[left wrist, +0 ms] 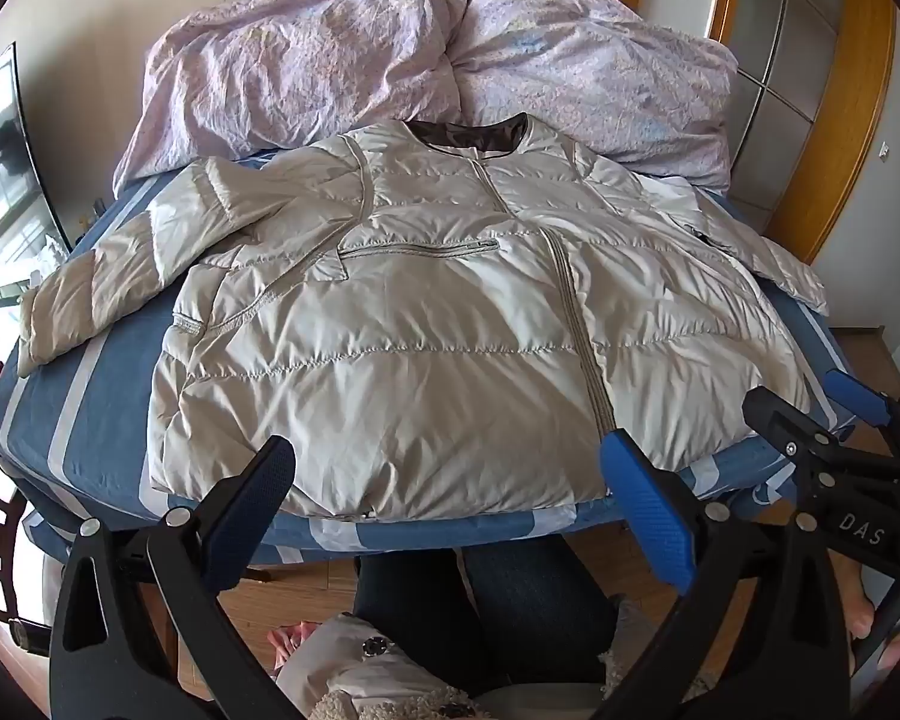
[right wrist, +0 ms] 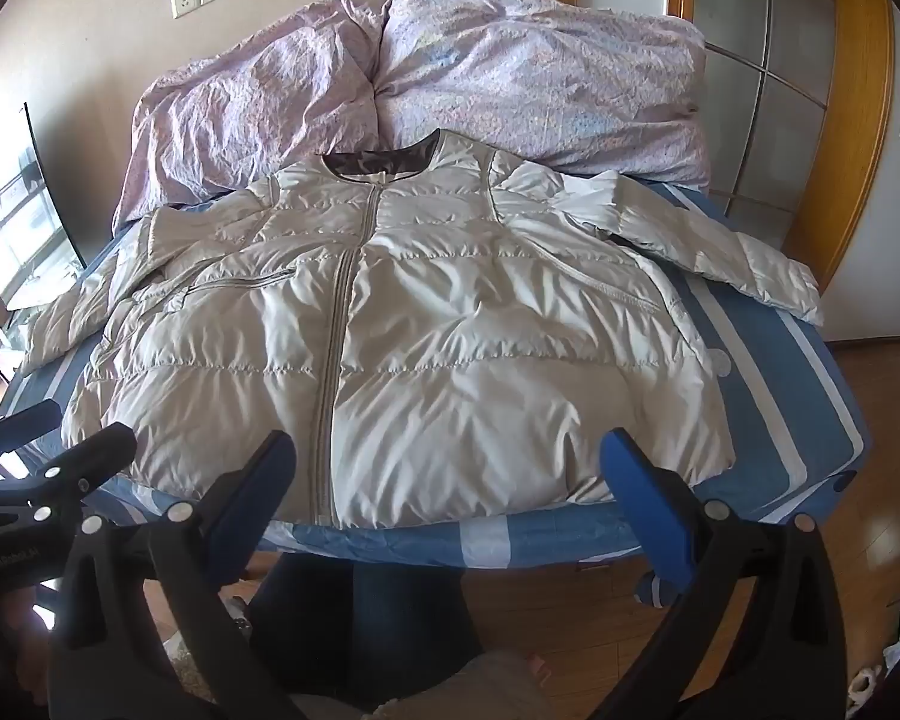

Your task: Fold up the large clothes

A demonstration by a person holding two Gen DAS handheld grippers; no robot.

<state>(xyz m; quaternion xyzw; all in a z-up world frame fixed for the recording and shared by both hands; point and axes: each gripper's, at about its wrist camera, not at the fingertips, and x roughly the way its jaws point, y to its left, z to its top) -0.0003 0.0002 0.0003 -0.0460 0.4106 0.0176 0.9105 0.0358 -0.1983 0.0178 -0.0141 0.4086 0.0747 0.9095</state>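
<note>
Left gripper [left wrist: 450,516]: jaws wide apart, holding nothing, hovering just off the near edge of the bed above the jacket's hem.
Right gripper [right wrist: 450,510]: jaws wide apart and empty, also at the near edge, beside the left one.
Puffer jacket [left wrist: 426,324]: light grey, quilted, lying front-up and zipped across the middle of the bed, hem at the near edge, collar toward the far end, both sleeves spread outward toward the left and right edges.
Bed [left wrist: 108,396]: covered by a blue sheet with pale stripes.
Duvet [left wrist: 390,54]: pink, crumpled, heaped along the far edge, just beyond the collar.
</note>
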